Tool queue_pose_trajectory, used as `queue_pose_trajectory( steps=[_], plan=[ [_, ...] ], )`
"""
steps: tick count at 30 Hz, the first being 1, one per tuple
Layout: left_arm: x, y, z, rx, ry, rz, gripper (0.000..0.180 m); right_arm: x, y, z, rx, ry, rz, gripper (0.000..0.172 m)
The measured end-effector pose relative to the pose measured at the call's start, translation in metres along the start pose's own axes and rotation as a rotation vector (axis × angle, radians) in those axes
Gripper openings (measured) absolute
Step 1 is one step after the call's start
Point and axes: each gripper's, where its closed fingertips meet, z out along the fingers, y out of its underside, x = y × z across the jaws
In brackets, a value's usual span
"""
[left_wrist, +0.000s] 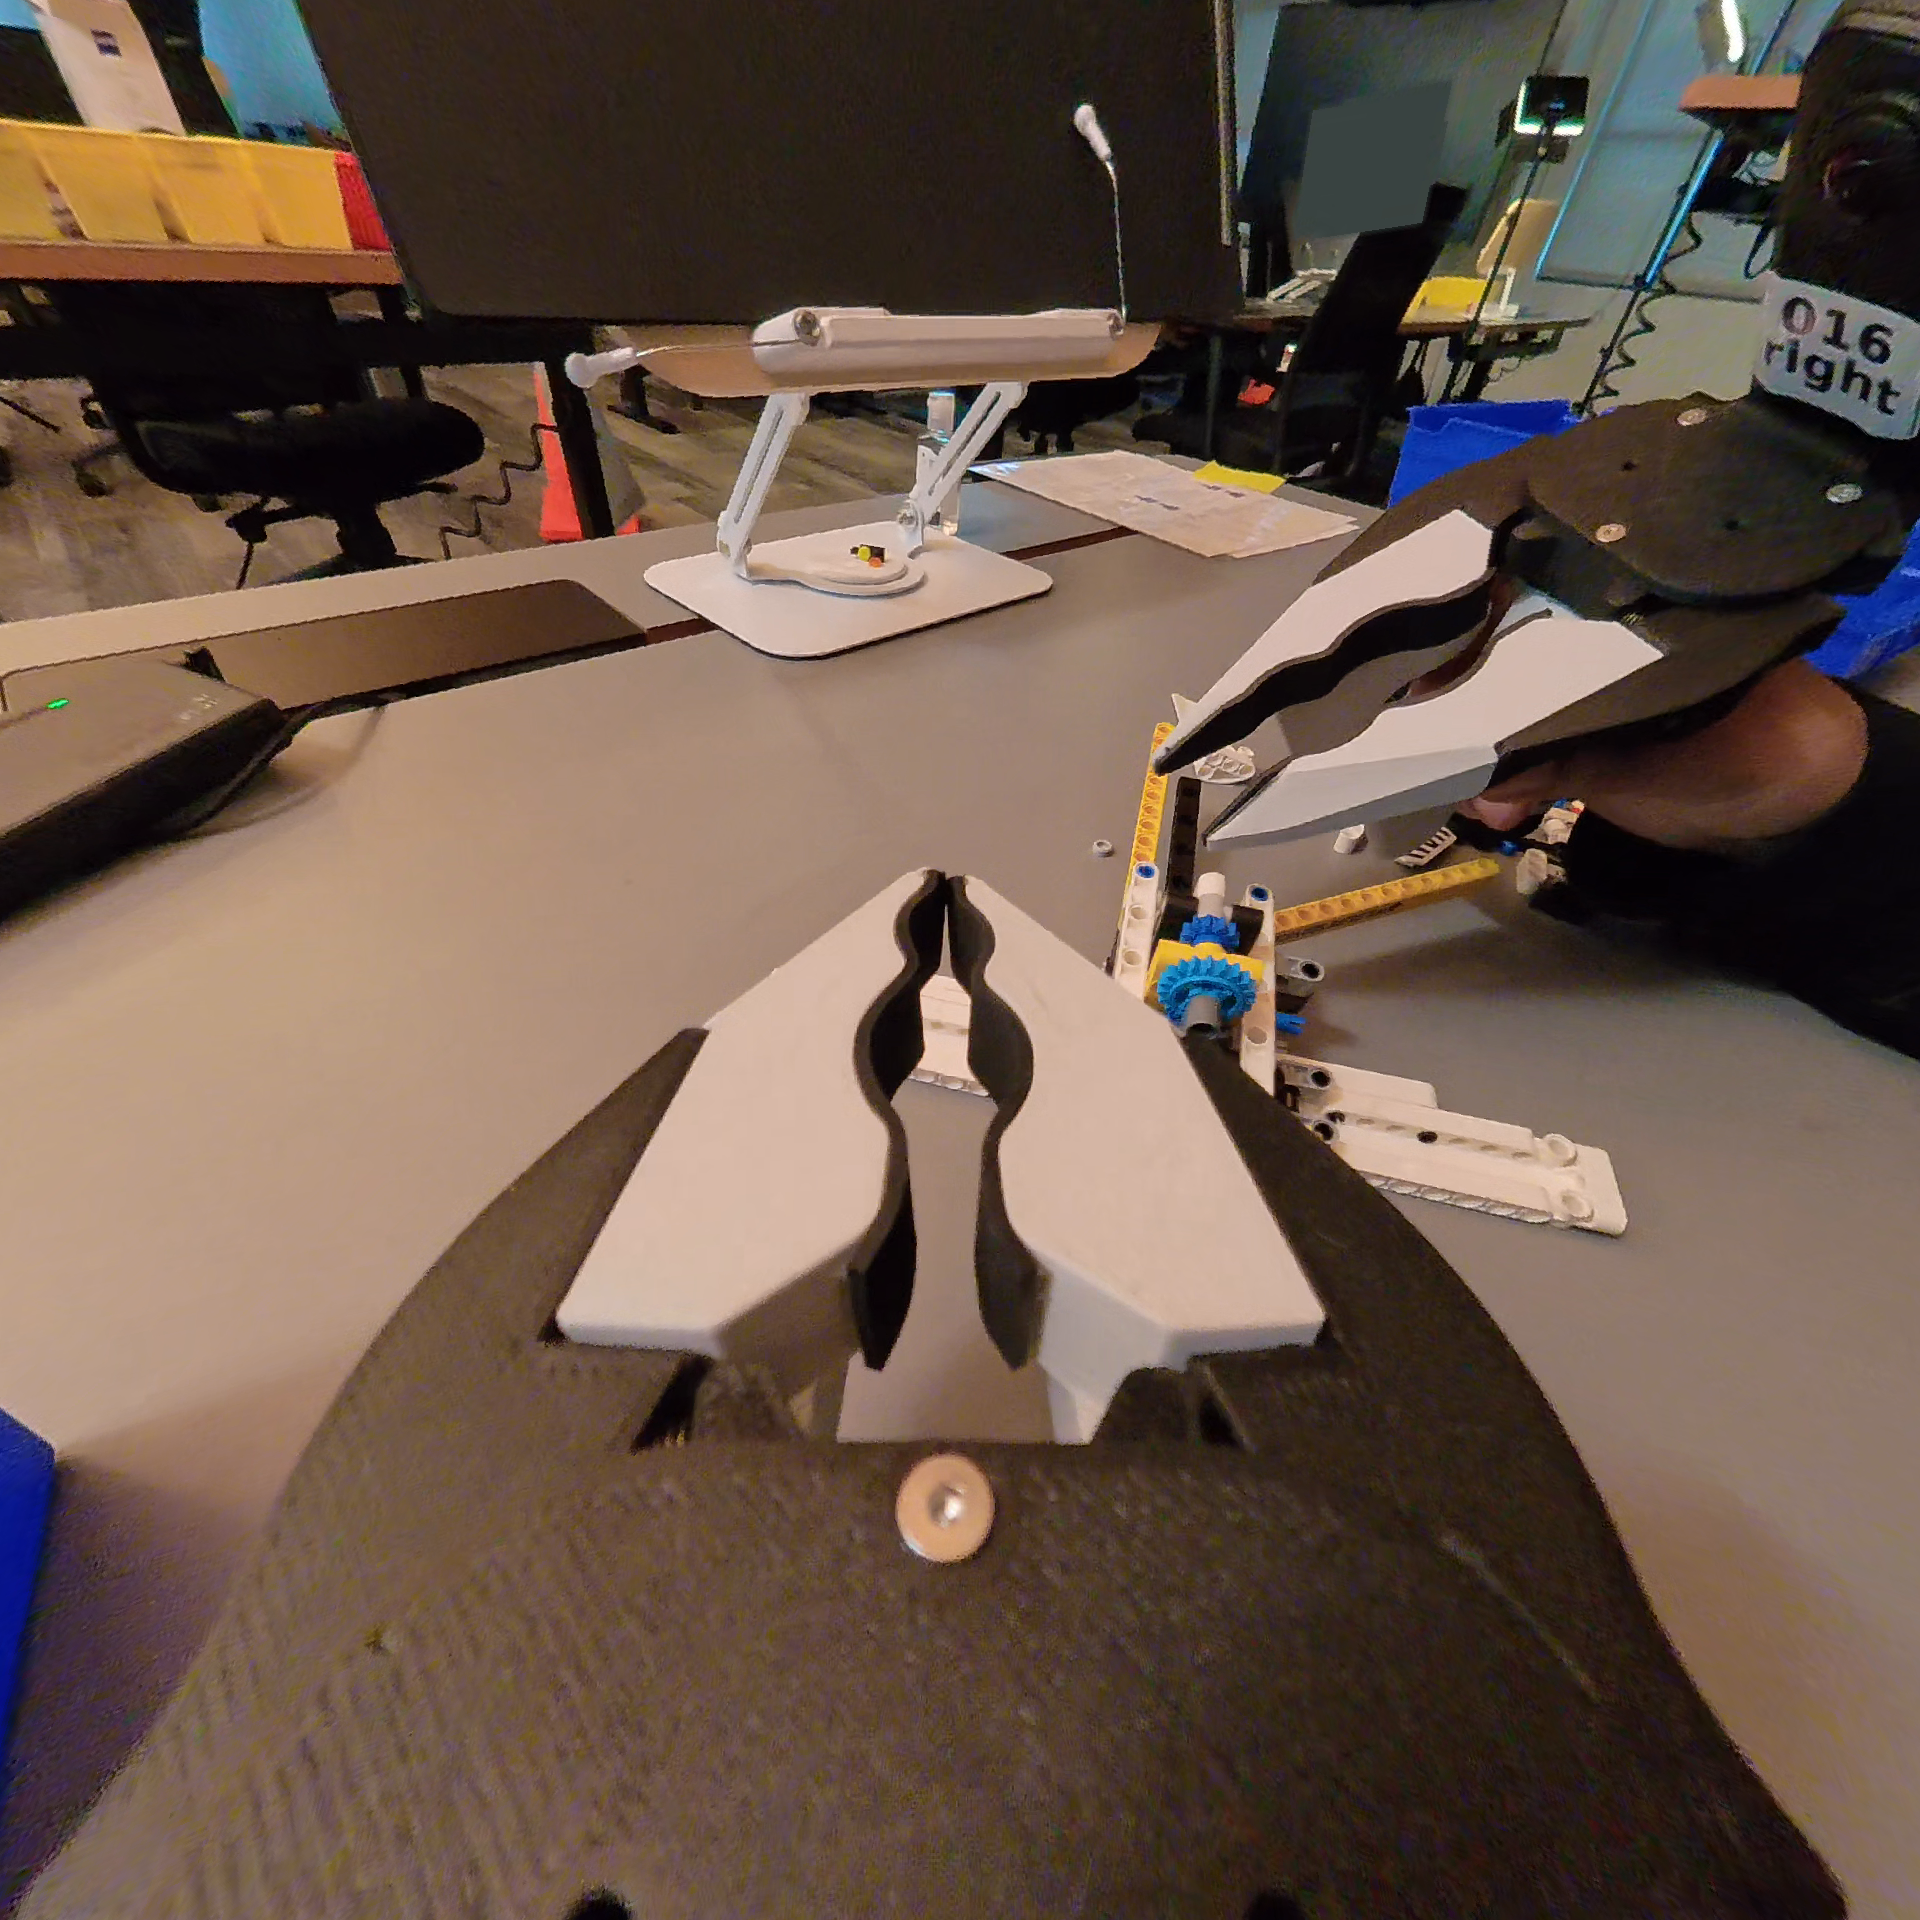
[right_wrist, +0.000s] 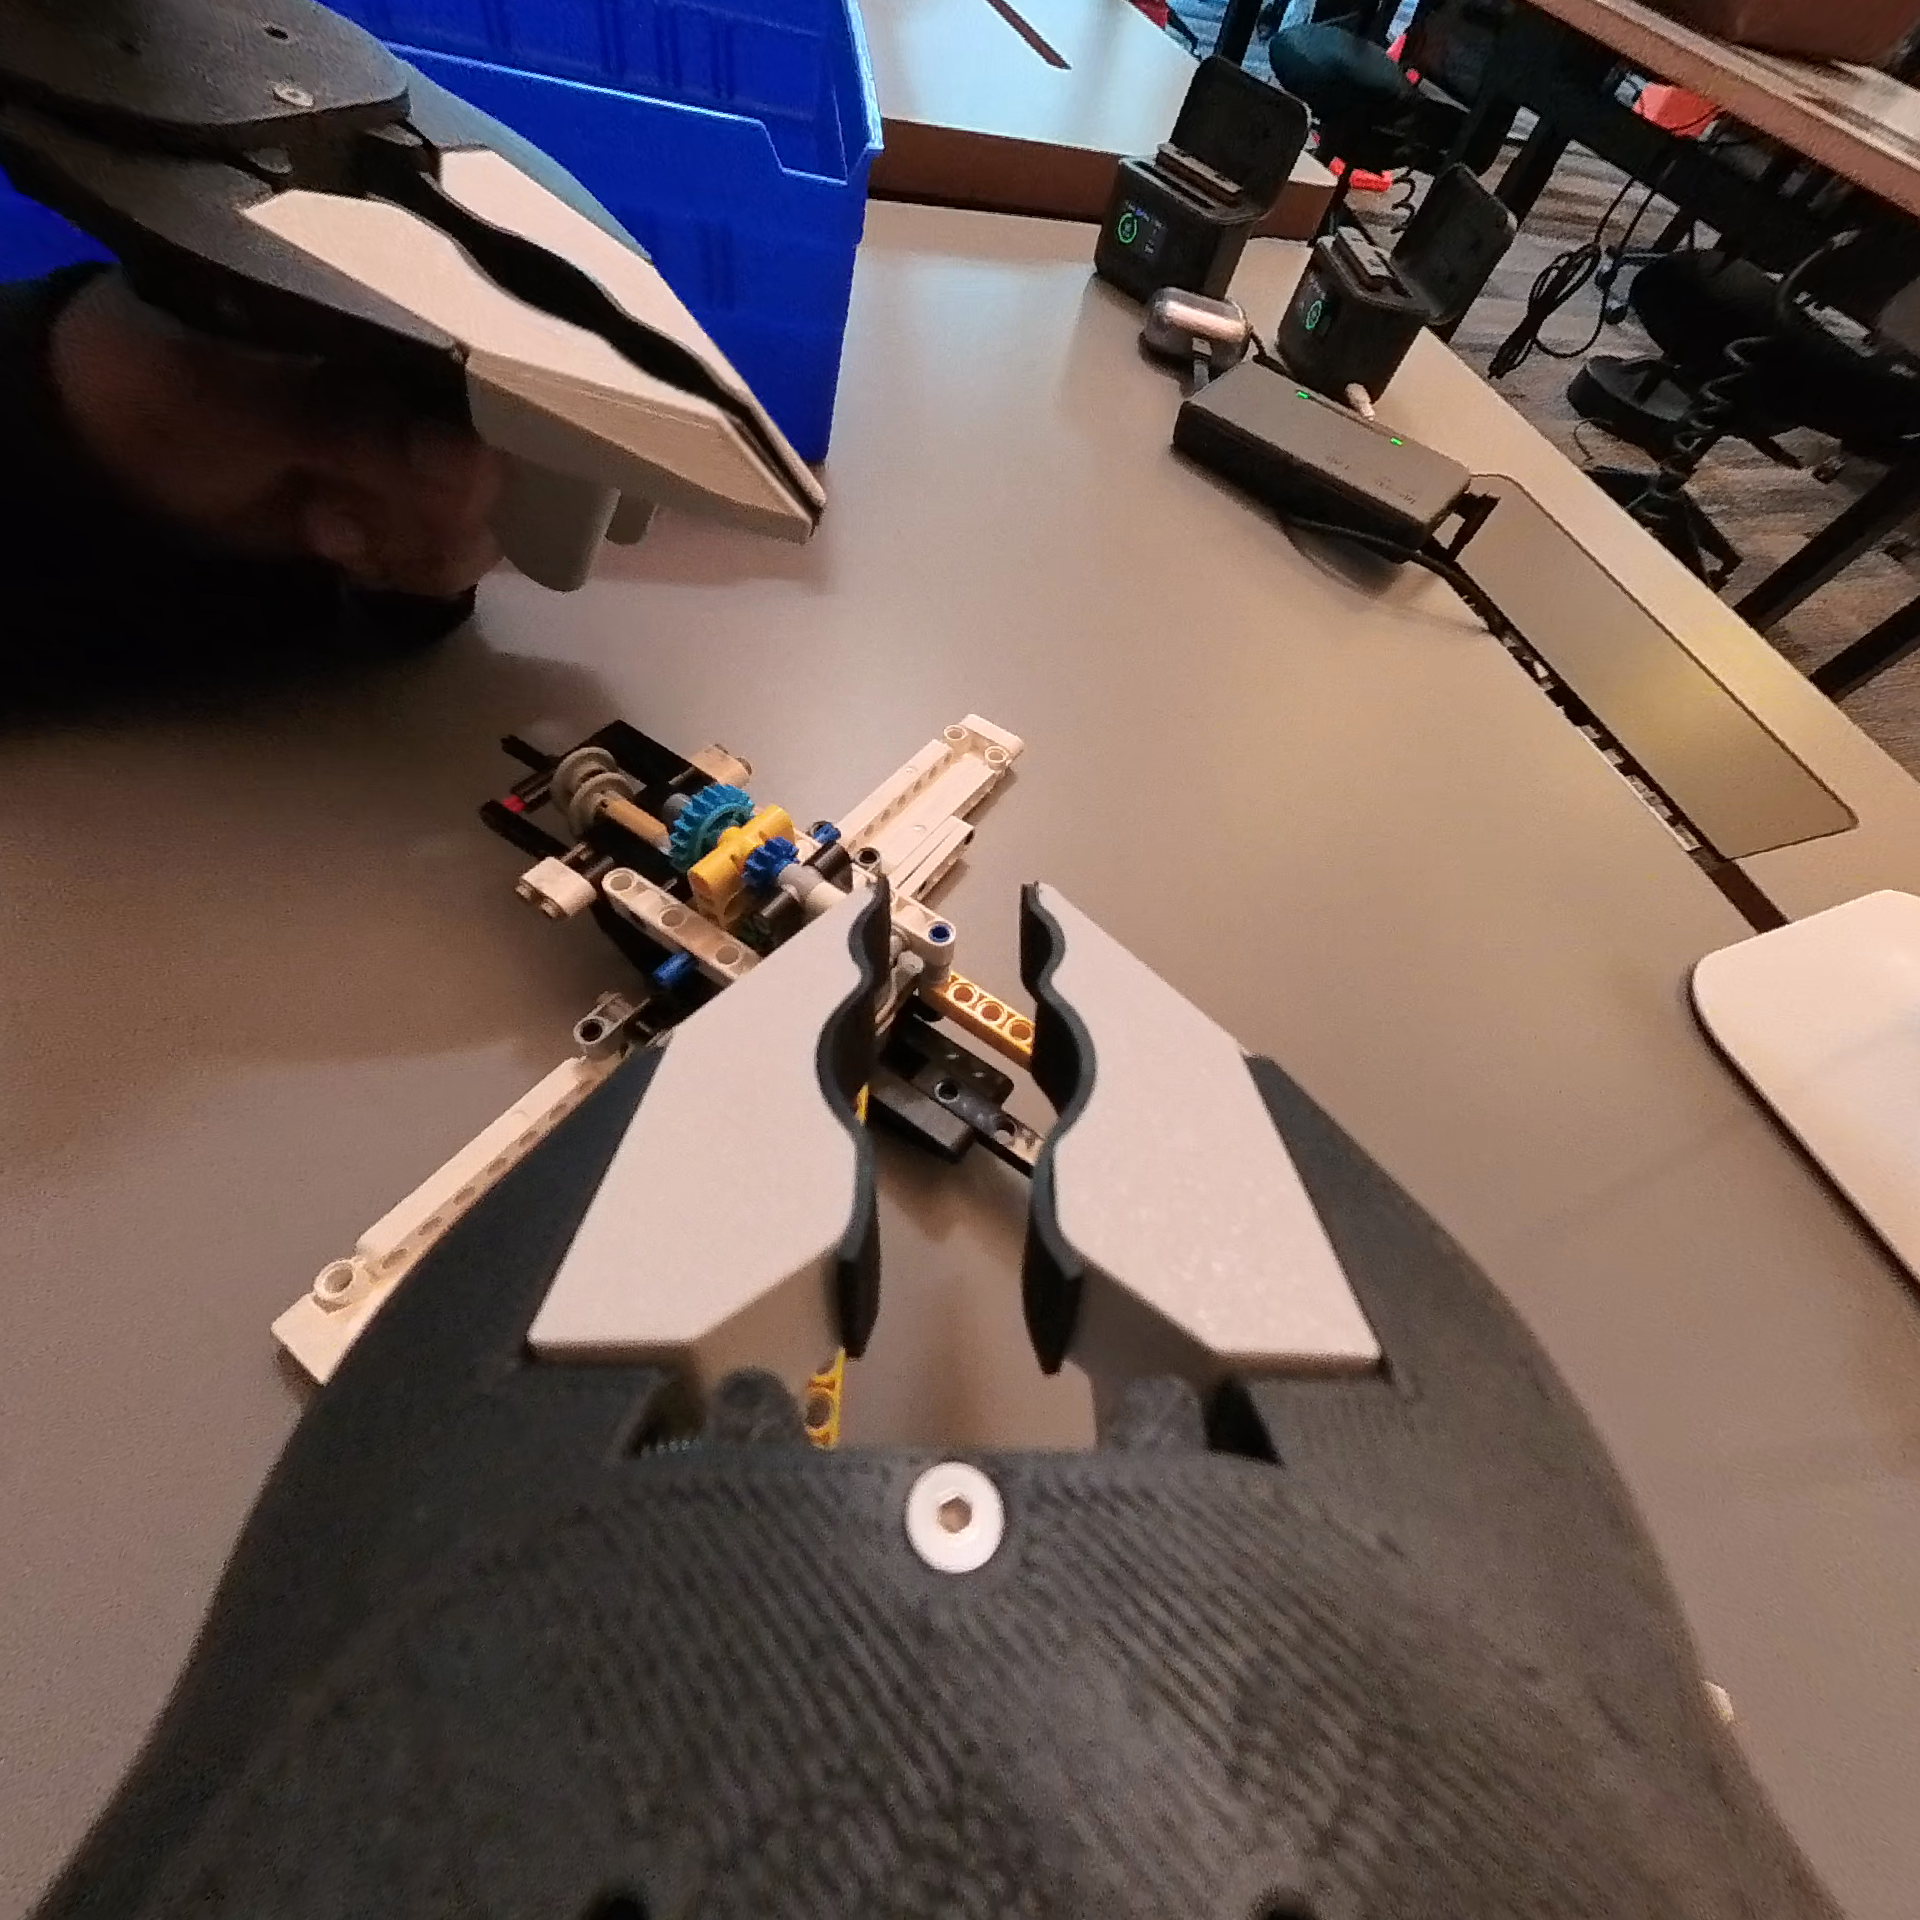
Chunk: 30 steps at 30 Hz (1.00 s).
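A small brick-built assembly (left_wrist: 1205, 977) with blue gears, a yellow block and white and yellow holed beams lies on the grey table (left_wrist: 520, 883). It also shows in the right wrist view (right_wrist: 727, 842). My left gripper (left_wrist: 943, 883) is shut with nothing between its pads, and hovers just left of the assembly. The right wrist view shows it (right_wrist: 808, 509) shut and raised above the table. My right gripper (right_wrist: 956, 914) is open above the assembly's near end, over a yellow beam (right_wrist: 987, 1008). In the left wrist view it (left_wrist: 1187, 800) hangs open over the assembly's far end.
A blue bin (right_wrist: 727, 156) stands behind the left gripper. A white laptop stand (left_wrist: 847, 592) and papers (left_wrist: 1164, 499) sit at the far side. A black power brick (left_wrist: 104, 748) lies left. Chargers (right_wrist: 1195, 208) stand near the edge. A small grey ring (left_wrist: 1103, 848) and loose parts (left_wrist: 1538, 831) lie about. Some 9 cm of space lies between my two pairs of fingers. The black power brick (left_wrist: 104, 748) sits 30 cm or so from the ends of my left fingers. Look for it in the right wrist view (right_wrist: 1343, 455) too.
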Motion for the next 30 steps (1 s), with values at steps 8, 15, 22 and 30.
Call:
queue_pose_trajectory(
  steps=[8,15,22,30],
  plan=[
    [0.002,0.001,0.0,-0.003,0.019,-0.008,0.0,0.002,-0.001,-0.001,0.01,0.006,0.005,0.021],
    [0.002,0.001,0.001,-0.007,0.036,-0.055,0.004,0.009,-0.004,-0.011,0.012,0.005,0.007,0.024],
    [0.002,0.006,0.003,-0.038,0.063,-0.131,0.012,-0.048,0.008,-0.017,-0.09,-0.304,-0.118,0.025],
    [0.03,0.03,0.011,-0.209,0.294,-0.351,0.04,-0.022,0.045,-0.005,-0.312,-0.116,-0.255,0.016]
  ],
)
